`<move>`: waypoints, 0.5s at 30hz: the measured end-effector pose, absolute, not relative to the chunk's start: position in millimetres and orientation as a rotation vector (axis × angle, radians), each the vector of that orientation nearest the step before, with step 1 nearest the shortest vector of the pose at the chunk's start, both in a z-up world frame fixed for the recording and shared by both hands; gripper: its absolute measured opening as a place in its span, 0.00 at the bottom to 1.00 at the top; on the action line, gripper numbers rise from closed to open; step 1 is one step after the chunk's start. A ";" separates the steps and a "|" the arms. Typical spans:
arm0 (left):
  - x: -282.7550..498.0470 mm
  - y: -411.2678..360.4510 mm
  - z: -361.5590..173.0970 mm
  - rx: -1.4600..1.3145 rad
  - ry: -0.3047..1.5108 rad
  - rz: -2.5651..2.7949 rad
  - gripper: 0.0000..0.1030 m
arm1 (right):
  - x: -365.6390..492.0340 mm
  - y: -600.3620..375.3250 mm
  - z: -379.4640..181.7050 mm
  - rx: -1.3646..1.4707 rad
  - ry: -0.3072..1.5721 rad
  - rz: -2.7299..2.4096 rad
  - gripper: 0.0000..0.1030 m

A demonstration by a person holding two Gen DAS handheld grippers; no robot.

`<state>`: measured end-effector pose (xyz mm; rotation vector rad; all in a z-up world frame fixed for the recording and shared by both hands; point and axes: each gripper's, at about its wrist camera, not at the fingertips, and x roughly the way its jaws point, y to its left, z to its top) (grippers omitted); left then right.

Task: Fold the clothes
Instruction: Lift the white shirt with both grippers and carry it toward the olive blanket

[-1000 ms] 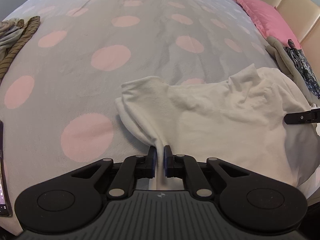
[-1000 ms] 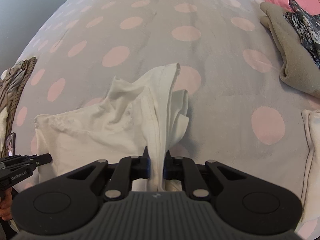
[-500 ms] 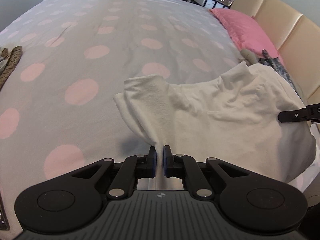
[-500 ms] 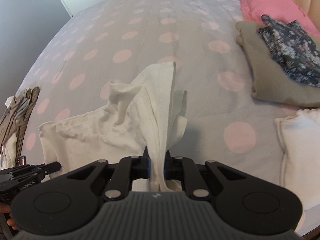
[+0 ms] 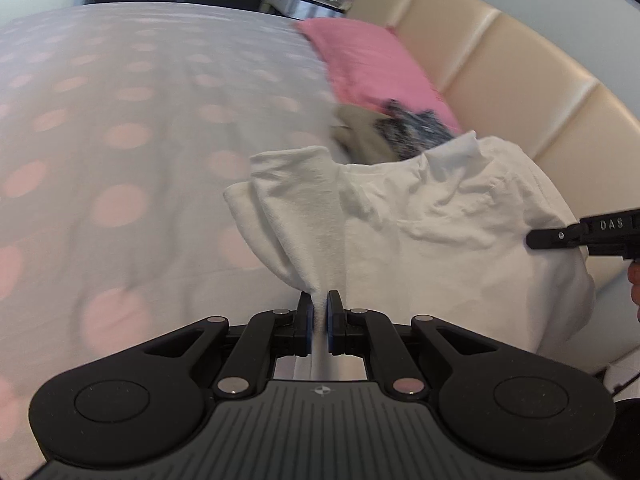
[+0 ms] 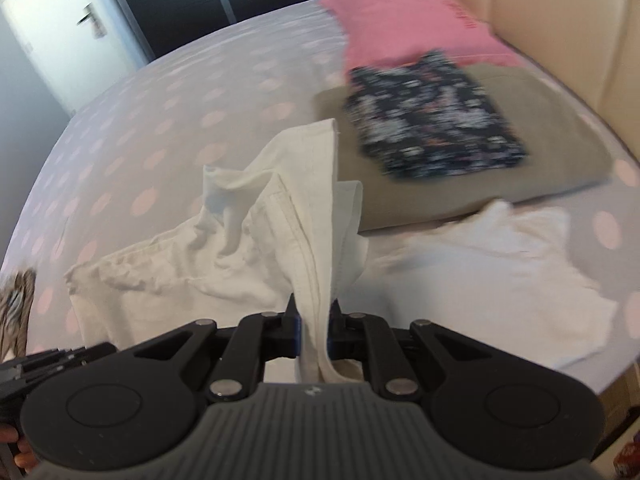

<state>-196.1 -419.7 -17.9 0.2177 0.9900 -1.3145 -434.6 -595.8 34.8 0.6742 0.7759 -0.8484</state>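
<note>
A white garment hangs lifted above the spotted bed, stretched between both grippers. My left gripper is shut on a bunched edge of it, the cloth fanning up and away from the pads. My right gripper is shut on a thick hemmed fold of the same white garment. In the left wrist view the right gripper's black finger shows at the right edge, against the cloth. The left gripper's fingers appear at the lower left of the right wrist view.
The bed has a grey cover with pink dots. A pink pillow lies by the beige headboard. A folded khaki garment carries a folded dark floral one. Another white garment lies at right; striped clothes at left.
Both grippers have risen and swung toward the headboard, carrying the white garment off the bed. The pillow and the folded stack have come into fuller view. Both grips stay the same.
</note>
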 end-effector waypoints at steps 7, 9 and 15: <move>-264.1 -511.0 -8.5 0.196 1.033 -1.529 0.04 | -532.9 -646.4 73.6 0.661 0.720 -1.057 0.12; -282.0 -534.5 -7.7 0.203 1.050 -1.569 0.04 | -557.4 -661.8 76.1 0.668 0.712 -1.103 0.12; -319.9 -581.8 -19.6 0.279 1.069 -1.598 0.04 | -608.5 -710.1 57.4 0.729 0.724 -1.170 0.12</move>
